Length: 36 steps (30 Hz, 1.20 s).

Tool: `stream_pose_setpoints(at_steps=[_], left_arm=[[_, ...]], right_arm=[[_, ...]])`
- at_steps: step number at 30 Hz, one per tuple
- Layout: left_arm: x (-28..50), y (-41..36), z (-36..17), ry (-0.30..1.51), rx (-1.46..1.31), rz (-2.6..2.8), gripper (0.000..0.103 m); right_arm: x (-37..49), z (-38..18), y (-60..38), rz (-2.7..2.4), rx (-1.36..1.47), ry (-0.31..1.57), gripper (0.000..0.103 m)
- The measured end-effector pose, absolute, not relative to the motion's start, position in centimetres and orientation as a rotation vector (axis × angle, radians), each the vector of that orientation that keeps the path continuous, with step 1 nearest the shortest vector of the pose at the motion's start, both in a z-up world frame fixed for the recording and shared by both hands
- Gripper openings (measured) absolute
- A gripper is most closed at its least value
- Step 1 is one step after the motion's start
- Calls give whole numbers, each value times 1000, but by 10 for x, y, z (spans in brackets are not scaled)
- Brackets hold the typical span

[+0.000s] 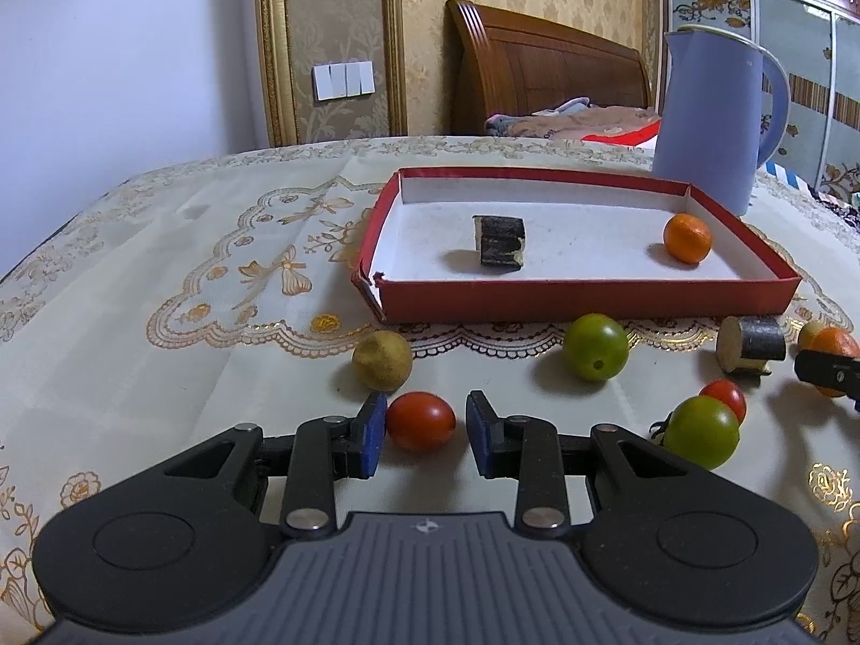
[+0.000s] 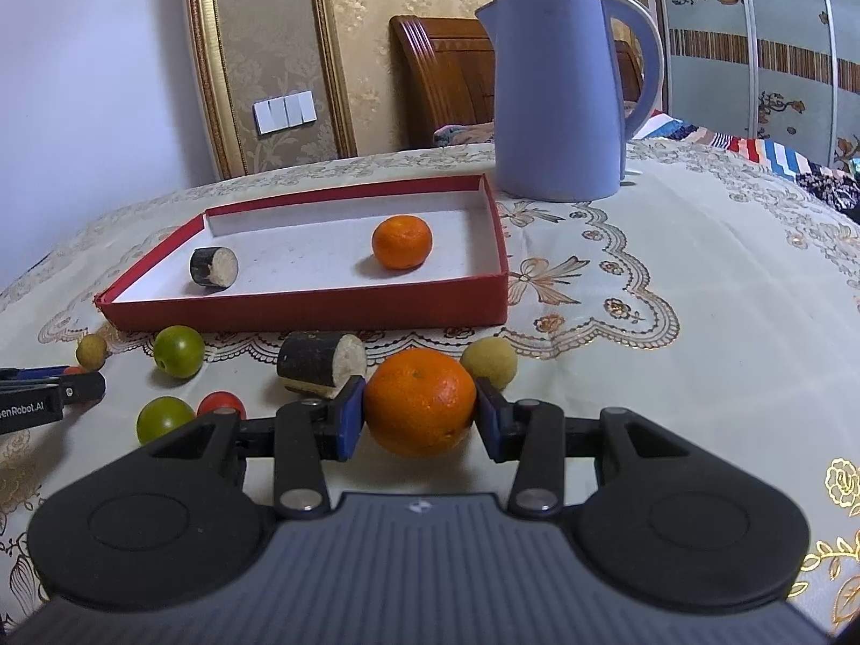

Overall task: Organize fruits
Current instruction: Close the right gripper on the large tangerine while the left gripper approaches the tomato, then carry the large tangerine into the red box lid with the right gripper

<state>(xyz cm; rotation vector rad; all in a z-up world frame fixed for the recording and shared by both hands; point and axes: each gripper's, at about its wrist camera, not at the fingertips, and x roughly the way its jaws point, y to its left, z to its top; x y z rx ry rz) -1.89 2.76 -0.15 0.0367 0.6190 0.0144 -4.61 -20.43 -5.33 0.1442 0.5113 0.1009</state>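
now, line by line:
left gripper [image 1: 426,432]: low over the tablecloth, jaws narrow around a red tomato [image 1: 421,421]; the left pad [image 1: 371,430] touches the fruit, a thin gap shows at the right pad, so a firm grip cannot be told from the picture alone.
right gripper [image 2: 419,419]: both blue pads press the sides of a large orange [image 2: 420,409], which is clamped between them just above the cloth.
red tray [image 2: 301,309]: shallow red box with a white floor, on the table beyond the loose fruit; its near-left corner is torn in the left wrist view.
inside the tray: a small orange [image 2: 402,242] toward the right side and a dark sugarcane piece [image 2: 213,267] toward the left, well apart.
loose on the cloth, near the tray's front wall: a green tomato [image 1: 595,346], a yellowish longan [image 1: 382,360], a second sugarcane piece [image 2: 321,363] lying on its side just left of the clamped orange, and another longan [image 2: 489,361] just right of it.
nearer the grippers: a second green tomato [image 1: 701,432] touching a second red tomato [image 1: 724,396].
kettle [image 2: 559,97]: pale blue, upright behind the tray's far right corner.
tablecloth [image 1: 161,295]: cream with gold embroidery.
background: wooden headboard [image 1: 537,64] and wall switches [image 1: 344,80].
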Motion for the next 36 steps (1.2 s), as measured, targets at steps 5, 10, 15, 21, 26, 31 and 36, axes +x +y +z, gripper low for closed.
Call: stream_pose_setpoints(at_steps=[5, 10, 15, 21, 26, 31, 36], left_arm=[[-14, 25, 5, 612, 39, 19, 32], [-8, 19, 11, 609, 50, 5, 32], [-1, 11, 18, 596, 53, -11, 32], [13, 6, 19, 608, 34, -28, 32], [26, -4, 22, 592, 48, -18, 32], [39, -14, 26, 577, 60, -21, 32], [57, -22, 25, 587, 75, -15, 32]], right_arm=[[-49, -52, -203, 94, 136, 497, 41], [-47, -50, -199, 104, 115, 499, 41], [-45, -44, -194, 93, 86, 470, 41], [-39, -36, -193, 90, 84, 452, 41], [-27, -20, -185, 91, 45, 423, 41], [-8, -7, -175, 100, 19, 400, 41], [18, -7, -167, 104, 20, 430, 41]])
